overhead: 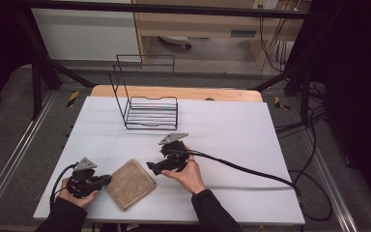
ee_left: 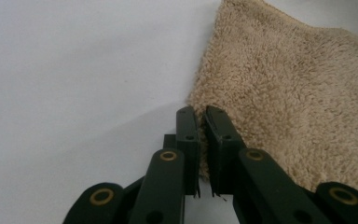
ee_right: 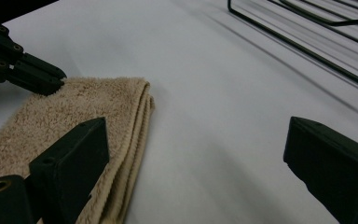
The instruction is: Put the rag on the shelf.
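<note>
- Your left gripper [overhead: 107, 180] sits at about 7 o'clock on the table, its jaws pinched together on the near-left edge of the folded tan towel [overhead: 130, 183]. In the left gripper view the jaw tips meet right at the towel's [ee_left: 289, 112] fringe, so this looks like an anchoring hold that keeps the cloth from sliding.
- Your right gripper [overhead: 150, 167] hovers just off the towel's 2 o'clock corner with its jaws spread wide and nothing between them. In the right gripper view the towel's [ee_right: 74, 121] folded edge lies just ahead at 10 o'clock, likely lined up for a second grab.
- The towel lies flat on the white table [overhead: 232, 135], near its front edge.
- A black wire rack [overhead: 147, 112] stands well apart at 12 o'clock, open side facing you, perhaps waiting to receive the towel.
</note>
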Motion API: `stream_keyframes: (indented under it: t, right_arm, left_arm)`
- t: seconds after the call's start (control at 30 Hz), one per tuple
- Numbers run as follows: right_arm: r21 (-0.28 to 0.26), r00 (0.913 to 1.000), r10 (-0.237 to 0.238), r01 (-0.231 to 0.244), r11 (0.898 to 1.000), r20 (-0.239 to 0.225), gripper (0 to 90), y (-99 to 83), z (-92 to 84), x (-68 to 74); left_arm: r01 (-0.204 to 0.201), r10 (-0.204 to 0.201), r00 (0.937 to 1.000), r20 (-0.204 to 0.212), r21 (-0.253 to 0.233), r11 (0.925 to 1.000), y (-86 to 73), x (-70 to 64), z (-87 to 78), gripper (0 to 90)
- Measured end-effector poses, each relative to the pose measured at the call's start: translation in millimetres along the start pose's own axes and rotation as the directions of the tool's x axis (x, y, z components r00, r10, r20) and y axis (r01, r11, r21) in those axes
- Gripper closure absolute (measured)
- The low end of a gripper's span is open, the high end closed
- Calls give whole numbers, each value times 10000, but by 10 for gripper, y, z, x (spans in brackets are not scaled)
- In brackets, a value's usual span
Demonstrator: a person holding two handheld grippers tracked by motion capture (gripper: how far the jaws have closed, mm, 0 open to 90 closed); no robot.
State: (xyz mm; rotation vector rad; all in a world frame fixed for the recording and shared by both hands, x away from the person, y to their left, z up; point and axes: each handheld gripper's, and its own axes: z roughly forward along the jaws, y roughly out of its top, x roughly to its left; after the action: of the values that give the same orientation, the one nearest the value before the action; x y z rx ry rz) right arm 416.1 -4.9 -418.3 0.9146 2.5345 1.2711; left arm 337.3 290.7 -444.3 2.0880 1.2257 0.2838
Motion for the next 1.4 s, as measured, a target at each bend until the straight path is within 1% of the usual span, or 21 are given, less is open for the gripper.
stream_keyframes:
  t: [0.13, 0.17, 0.2, 0.23, 0.27, 0.3, 0.43, 0.47, 0.57, 0.67, 0.8, 0.87, 1.0, 1.07, 1.13, 1.27, 1.37, 1.4]
  right_arm:
    - [197, 9997, -93, 98, 9998, -212, 122, 64, 195, 77]
    - [197, 9997, -93, 98, 9998, -212, 122, 64, 195, 77]
    - [264, 9994, 4, 6, 9997, -343, 147, 82, 283, 100]
    - [264, 9994, 4, 6, 9997, -343, 147, 82, 283, 100]
    - [290, 9989, 61, -47, 9996, -472, 193, 92, 362, 110]
    - [348, 9985, 170, -152, 9993, -514, 210, 94, 399, 117]
    - [580, 9967, 295, -251, 9980, -756, 289, 91, 547, 137]
    - [636, 9962, 310, -259, 9976, -810, 312, 88, 577, 142]
    - [797, 9958, 153, -81, 9968, -898, 387, 90, 645, 164]
    - [776, 9935, 302, -217, 9967, -1101, 487, 87, 670, 169]
    - [930, 9898, 493, -370, 9950, -1334, 568, 81, 680, 168]
    - [965, 9878, 491, -350, 9947, -1480, 620, 78, 679, 172]
    - [1066, 9843, 616, -443, 9933, -1651, 684, 70, 685, 177]
    - [1181, 9802, 842, -635, 9910, -1791, 740, 70, 689, 178]
    - [1210, 9786, 895, -677, 9903, -1850, 789, 67, 688, 180]
    - [1215, 9786, 959, -744, 9898, -1820, 831, 81, 660, 187]
    - [1116, 9817, 859, -675, 9915, -1701, 839, 96, 618, 205]
    - [1068, 9833, 816, -647, 9922, -1627, 840, 101, 602, 211]
  left_arm:
    - [-13, 13, 10000, -14, 5, 10000, 1, -1, 0, 840]
    - [-13, 13, 10000, -14, 5, 10000, 1, -1, 0, 840]
    - [-18, 18, 10000, -19, -1, 10000, 0, -2, 0, 840]
    - [-24, 24, 10000, -24, 0, 10000, 1, -3, 0, 840]
    - [-19, 19, 10000, -26, 1, 10000, 1, -3, 0, 840]
    - [-24, 24, 10000, -31, 3, 10000, 1, -4, 0, 840]
    - [-21, 21, 10000, -19, 15, 10000, 3, -2, 0, 840]
    - [-25, 25, 10000, -20, 18, 10000, 3, -2, 0, 841]
    - [-21, 22, 10000, -26, 28, 10000, 4, -3, -1, 841]
    - [-24, 24, 10000, -27, 40, 10000, 6, -2, -1, 842]
    - [13, -13, 10000, -15, 31, 10000, 7, 0, -1, 842]
    - [40, -40, 10000, -17, 30, 10000, 7, -1, 0, 842]
    - [76, -75, 10000, -15, 27, 10000, 8, -1, 0, 842]
    - [89, -90, 10000, 4, 42, 10000, 10, 3, -1, 843]
    - [96, -96, 10000, 0, 39, 9999, 11, 3, -2, 844]
    - [62, -62, 10000, -69, 0, 10000, 18, -8, -8, 850]
    - [-32, 32, 10000, -74, 39, 10000, 33, -9, -11, 852]
    - [30, -30, 10000, -54, -21, 10000, 44, -6, -13, 853]
